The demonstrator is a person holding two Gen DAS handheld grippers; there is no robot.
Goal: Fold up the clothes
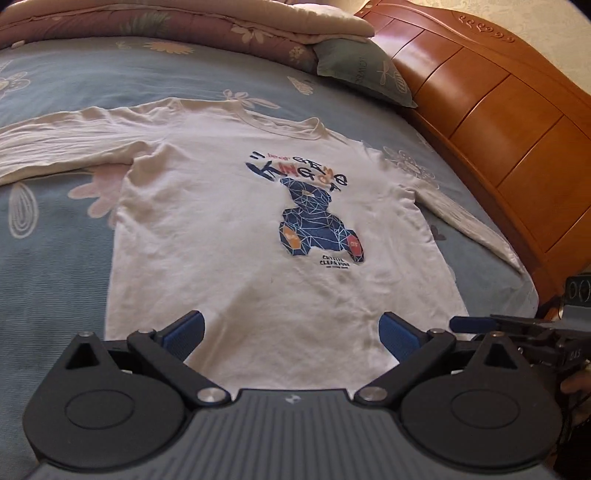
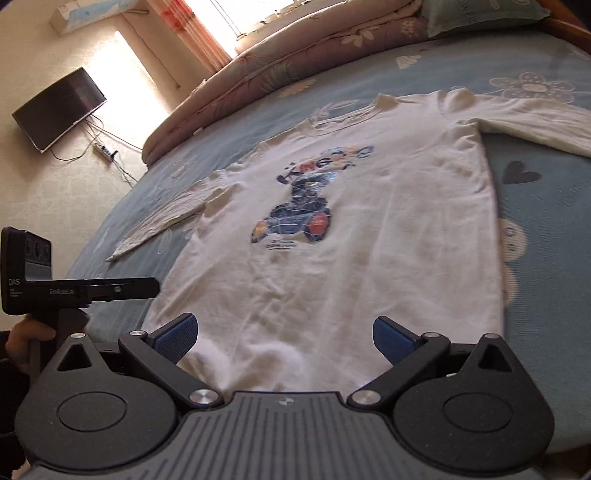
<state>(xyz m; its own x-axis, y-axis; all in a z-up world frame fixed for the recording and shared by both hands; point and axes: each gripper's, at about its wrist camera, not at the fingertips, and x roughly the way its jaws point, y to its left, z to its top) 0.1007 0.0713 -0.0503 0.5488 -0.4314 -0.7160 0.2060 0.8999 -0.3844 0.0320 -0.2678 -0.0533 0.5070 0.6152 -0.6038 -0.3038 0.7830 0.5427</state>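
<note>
The white long-sleeved shirt (image 1: pixel 236 229) lies spread flat, print side up, on the blue flowered bedsheet (image 1: pixel 48 251) of a bed. Its front carries a dark blue geometric bear (image 1: pixel 314 218) with coloured lettering above it and small black text below. Both sleeves are stretched out to the sides; in the left wrist view 1 sleeve (image 1: pixel 55 144) runs toward the left edge and the other sleeve (image 1: pixel 469 221) reaches toward the wooden headboard (image 1: pixel 498 122). The hem is the nearest edge in both views.

The left gripper (image 1: pixel 291 332) hovers just over the hem with its blue-padded fingers (image 1: pixel 184 332) spread wide and nothing between them. The right gripper (image 2: pixel 284 336) sits likewise at the hem, its fingers (image 2: pixel 177 336) also wide apart and holding nothing. Each camera catches the other gripper at its frame edge, just beside the shirt's bottom corner, with part of a hand (image 2: pixel 26 336) gripping the handle.

A folded floral quilt (image 1: pixel 155 33) and a grey-green pillow (image 1: pixel 365 70) lie at the far side of the bed. In the right wrist view, a dark screen (image 2: pixel 59 107) hangs on the wall, with a power strip (image 2: pixel 105 151) below it and a bright curtained window (image 2: pixel 221 26) nearby.
</note>
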